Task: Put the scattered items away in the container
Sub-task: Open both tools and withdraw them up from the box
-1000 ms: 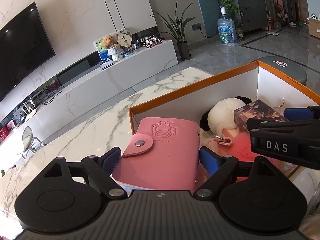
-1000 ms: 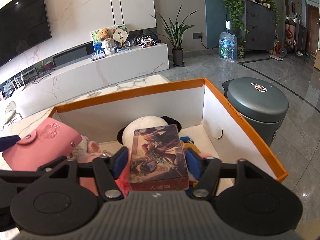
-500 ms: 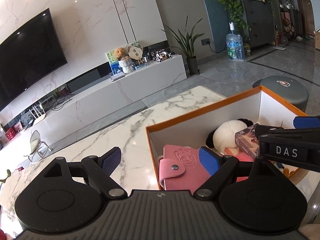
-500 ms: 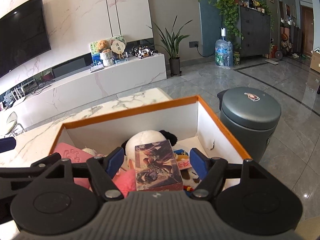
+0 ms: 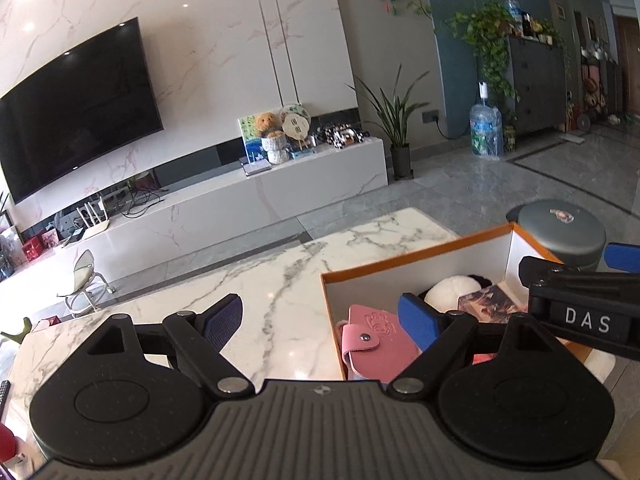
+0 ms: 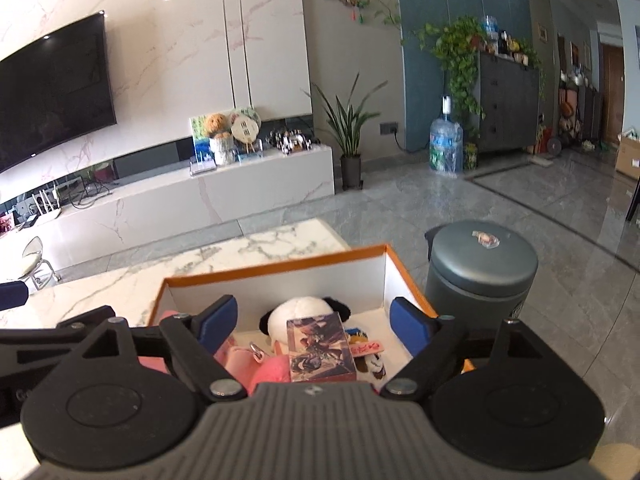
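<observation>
Both tongs hang above the orange-rimmed box [image 6: 276,270], each holding nothing. The left gripper [image 5: 320,320] stands wide open over the box's left wall, and the pink wallet [image 5: 372,344] lies inside, below and just right of its gap. The right gripper [image 6: 312,318] is opening, with the card box [image 6: 320,348] lying free below, its long axis running away from the camera, beside the panda toy [image 6: 296,314]. The marble table [image 5: 280,280] shows nothing left to collect, so the task looks nearly done.
</observation>
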Action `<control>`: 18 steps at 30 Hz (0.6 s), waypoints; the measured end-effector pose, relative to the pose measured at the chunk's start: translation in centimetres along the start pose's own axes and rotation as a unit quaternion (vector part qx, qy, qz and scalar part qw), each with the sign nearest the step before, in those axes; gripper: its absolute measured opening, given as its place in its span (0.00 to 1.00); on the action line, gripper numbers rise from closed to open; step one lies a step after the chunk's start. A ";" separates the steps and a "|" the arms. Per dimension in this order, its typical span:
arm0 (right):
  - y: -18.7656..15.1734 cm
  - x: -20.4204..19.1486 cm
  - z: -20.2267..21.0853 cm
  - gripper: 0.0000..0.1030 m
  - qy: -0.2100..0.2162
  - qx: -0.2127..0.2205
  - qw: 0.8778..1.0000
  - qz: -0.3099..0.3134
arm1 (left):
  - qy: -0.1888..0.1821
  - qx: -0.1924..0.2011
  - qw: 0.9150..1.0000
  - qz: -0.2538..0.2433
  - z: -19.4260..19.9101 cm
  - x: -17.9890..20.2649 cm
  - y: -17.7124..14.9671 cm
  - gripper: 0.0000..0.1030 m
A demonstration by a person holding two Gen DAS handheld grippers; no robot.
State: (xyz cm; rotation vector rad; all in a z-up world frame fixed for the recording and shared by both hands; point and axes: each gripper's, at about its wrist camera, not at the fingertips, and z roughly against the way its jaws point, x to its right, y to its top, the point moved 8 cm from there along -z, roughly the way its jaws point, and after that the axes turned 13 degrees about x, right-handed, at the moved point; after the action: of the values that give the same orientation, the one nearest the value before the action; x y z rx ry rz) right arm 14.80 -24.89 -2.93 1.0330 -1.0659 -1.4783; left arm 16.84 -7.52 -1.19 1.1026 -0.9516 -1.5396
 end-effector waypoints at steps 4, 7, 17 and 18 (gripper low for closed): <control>1.3 -0.1 2.3 0.84 0.000 0.021 1.000 0.004 | 0.009 0.018 1.000 0.017 2.0 -0.9 1.4 0.98; 2.1 -0.2 3.8 0.85 0.001 0.033 0.999 0.008 | 0.011 0.027 0.999 0.031 3.2 -1.5 2.2 0.98; 2.8 -0.5 7.7 0.87 0.015 0.035 0.999 0.001 | 0.005 0.040 0.998 0.056 6.6 -2.2 2.8 0.98; 2.7 -0.6 7.9 0.87 0.015 0.032 0.999 0.000 | 0.003 0.039 0.998 0.056 6.8 -2.2 2.7 0.98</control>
State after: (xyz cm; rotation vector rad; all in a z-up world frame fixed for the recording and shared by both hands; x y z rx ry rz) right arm 7.86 -23.72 1.67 1.0969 -1.0964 -1.4326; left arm 11.27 -5.62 3.68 1.0898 -1.0587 -1.4179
